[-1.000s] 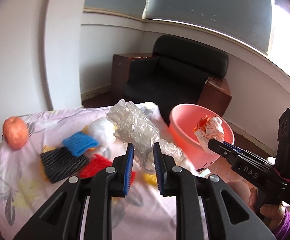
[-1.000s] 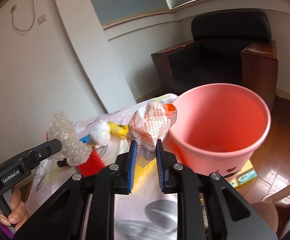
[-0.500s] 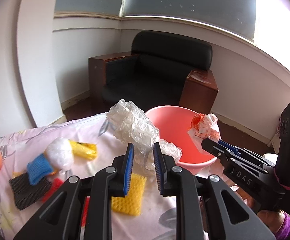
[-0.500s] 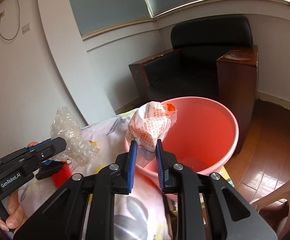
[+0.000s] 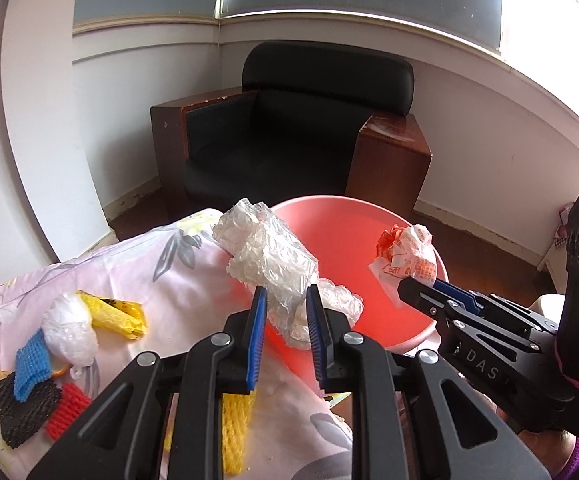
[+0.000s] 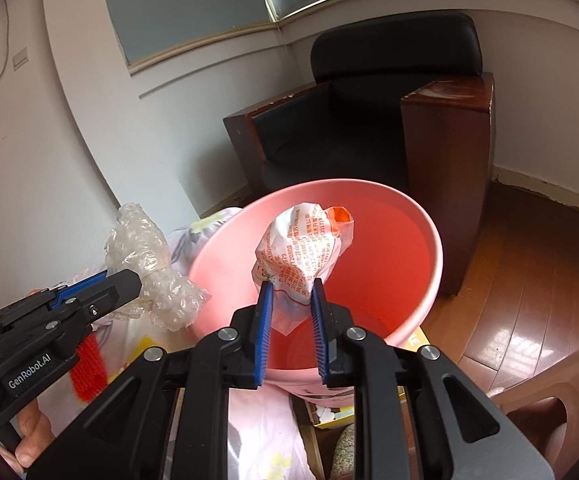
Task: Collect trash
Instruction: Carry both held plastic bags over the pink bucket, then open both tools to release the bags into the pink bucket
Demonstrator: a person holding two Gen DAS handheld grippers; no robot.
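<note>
Both claws are loaded here. The left claw (image 5: pixel 286 312) is clamped on a crumpled wad of clear plastic wrap (image 5: pixel 267 258), which bulges up and ahead of its blue pads, right at the near rim of the pink bucket (image 5: pixel 341 240). To its right, the right claw (image 6: pixel 291 300) is pinched tight on a scrunched white wrapper with orange print (image 6: pixel 303 246), and from its own camera that wrapper hangs squarely over the bucket's open mouth. The bucket stands just past the edge of the bench (image 5: pixel 193 280), which wears a pale floral cloth.

Back to the left of the left claw, more scraps lie on the cloth: a yellow foam sleeve (image 5: pixel 115 314) touching a white wad (image 5: pixel 69 334), a blue mesh piece (image 5: pixel 29 364) over a black one (image 5: pixel 21 408), a red one (image 5: pixel 67 410) beside them. A yellow net (image 5: pixel 235 428) shows beneath the left claw. A black armchair (image 5: pixel 301 128) sits beyond the bucket.
</note>
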